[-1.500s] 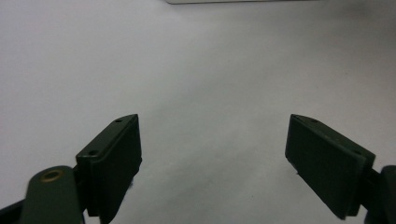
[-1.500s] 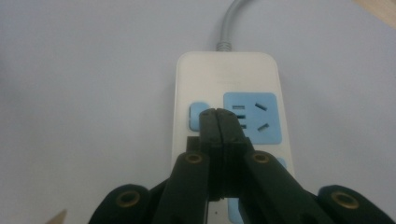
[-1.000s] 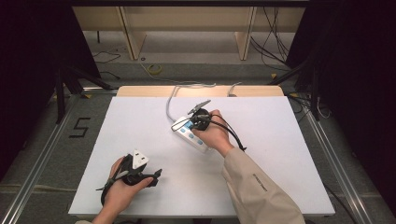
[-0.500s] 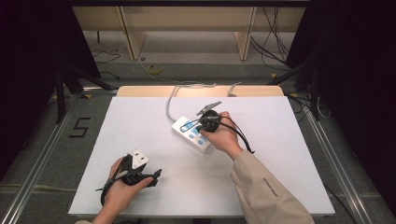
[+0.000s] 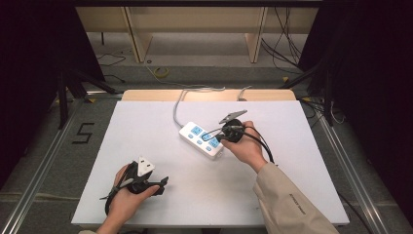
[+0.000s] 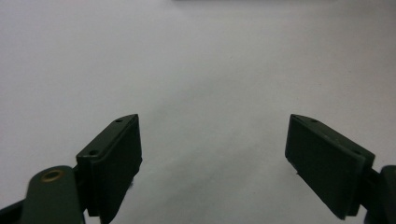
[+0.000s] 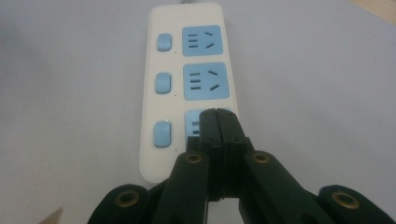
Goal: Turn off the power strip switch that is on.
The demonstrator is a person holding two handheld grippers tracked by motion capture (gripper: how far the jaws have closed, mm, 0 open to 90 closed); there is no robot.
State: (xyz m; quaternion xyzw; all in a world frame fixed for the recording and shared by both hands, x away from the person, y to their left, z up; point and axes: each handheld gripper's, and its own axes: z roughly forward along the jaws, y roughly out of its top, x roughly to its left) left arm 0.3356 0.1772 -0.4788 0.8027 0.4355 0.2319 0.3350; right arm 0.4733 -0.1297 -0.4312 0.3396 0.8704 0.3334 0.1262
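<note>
Two grippers: my right gripper point(image 7: 217, 122) is clenched empty over the power strip point(image 5: 203, 139) mid-table point(image 5: 302, 195); my left gripper point(image 6: 212, 154) gapes, near edge. Strip looks light, rigid, slick; I'd pinch its long sides.

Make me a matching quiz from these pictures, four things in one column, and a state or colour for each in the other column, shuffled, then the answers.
Things:
1. left gripper
2. right gripper
3. power strip sockets
4. power strip cable

States or colours:
A. jaws pressed together over the nearest socket
B. light blue
C. jaws wide apart over bare table
D. runs off the far edge of the table

Pairs: 1-C, 2-A, 3-B, 4-D
</note>
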